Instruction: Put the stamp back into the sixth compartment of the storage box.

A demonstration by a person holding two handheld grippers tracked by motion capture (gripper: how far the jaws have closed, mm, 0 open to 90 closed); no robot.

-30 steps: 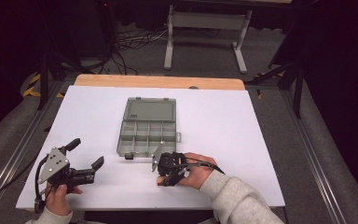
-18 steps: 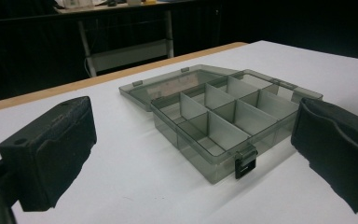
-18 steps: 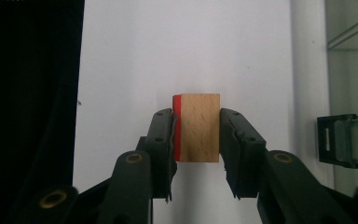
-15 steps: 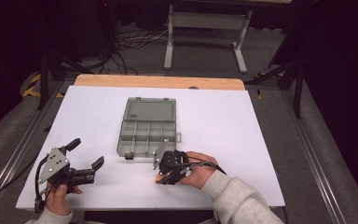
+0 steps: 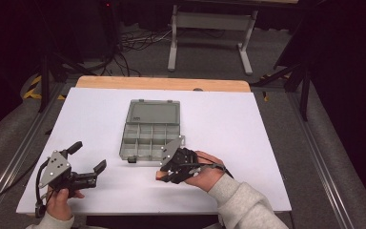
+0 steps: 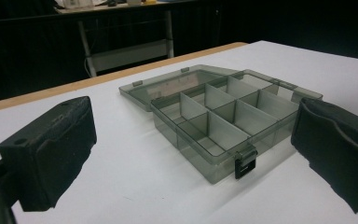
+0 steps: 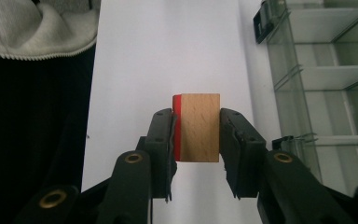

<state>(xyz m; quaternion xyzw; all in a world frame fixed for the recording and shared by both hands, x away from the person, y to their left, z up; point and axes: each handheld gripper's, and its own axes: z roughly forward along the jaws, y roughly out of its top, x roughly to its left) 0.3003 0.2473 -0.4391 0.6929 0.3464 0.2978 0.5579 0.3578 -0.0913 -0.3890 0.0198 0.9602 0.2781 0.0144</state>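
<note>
Block (image 7: 196, 127) sits pinched in the right gripper (image 7: 196, 140), just off the table (image 5: 248, 124) beside the open box (image 5: 147, 136). Left gripper (image 5: 86, 155) rests spread, empty. Carrying step, likely; next, place the block over a compartment and release.

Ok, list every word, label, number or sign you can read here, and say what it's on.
None: no readable text in these views.
Organizer box: plain clear grey plastic, no label.
Wooden block in the right claw: bare wood with one red face, no print.
Left claw: plain black, no marking legible.
White table: unmarked.
</note>
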